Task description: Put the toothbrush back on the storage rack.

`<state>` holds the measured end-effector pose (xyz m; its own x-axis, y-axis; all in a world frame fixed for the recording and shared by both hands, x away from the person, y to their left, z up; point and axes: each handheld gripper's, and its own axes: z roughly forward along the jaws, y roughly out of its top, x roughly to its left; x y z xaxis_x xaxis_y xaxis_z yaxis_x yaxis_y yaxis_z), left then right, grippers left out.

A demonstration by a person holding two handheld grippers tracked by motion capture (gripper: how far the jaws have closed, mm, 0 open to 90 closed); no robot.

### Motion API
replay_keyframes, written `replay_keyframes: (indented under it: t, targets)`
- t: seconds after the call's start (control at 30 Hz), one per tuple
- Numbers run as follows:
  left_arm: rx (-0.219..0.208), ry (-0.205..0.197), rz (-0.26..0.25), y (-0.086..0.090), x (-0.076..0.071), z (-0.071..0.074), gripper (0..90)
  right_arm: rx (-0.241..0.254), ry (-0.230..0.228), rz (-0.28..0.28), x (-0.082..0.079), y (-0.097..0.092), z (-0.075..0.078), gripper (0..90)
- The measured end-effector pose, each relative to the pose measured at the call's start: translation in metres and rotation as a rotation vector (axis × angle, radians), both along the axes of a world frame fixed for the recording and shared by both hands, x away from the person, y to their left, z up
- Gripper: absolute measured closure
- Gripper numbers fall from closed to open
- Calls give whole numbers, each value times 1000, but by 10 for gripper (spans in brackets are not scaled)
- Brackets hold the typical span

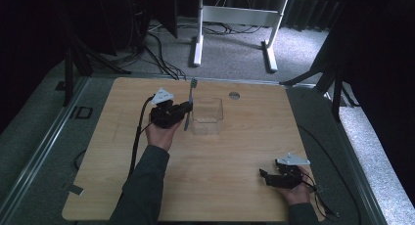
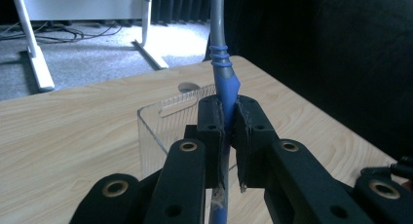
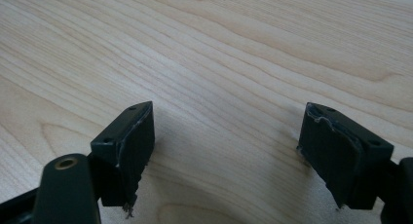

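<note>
A toothbrush (image 1: 190, 101) with a blue and grey handle (image 2: 222, 83) stands nearly upright, head up, pinched between the jaws of my left gripper (image 1: 188, 110) (image 2: 226, 118), which is shut on it. Right beside it, to the right in the high view, stands a clear plastic box (image 1: 207, 115) (image 2: 156, 126). The toothbrush is just outside the box's left wall. My right gripper (image 1: 263, 175) (image 3: 226, 151) rests low over the wood near the table's front right, jaws wide open with nothing between them.
The wooden table (image 1: 230, 151) has a round cable hole (image 1: 234, 95) behind the box. A white desk frame (image 1: 235, 19) and cables lie on the grey floor beyond the far edge. Dark curtains flank both sides.
</note>
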<state>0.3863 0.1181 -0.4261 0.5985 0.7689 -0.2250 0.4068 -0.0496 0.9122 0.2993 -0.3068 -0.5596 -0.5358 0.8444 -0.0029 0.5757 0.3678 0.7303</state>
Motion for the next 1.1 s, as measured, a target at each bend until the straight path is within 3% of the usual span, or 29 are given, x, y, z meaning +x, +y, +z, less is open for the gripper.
replay_keyframes:
  t: [0.6,1.1]
  targets:
    - [-81,-6,24,0,4,-2,819,0,0,0,0,0,0,207]
    - [-99,-6,35,-6,9,-7,819,0,0,1,0,0,0,207]
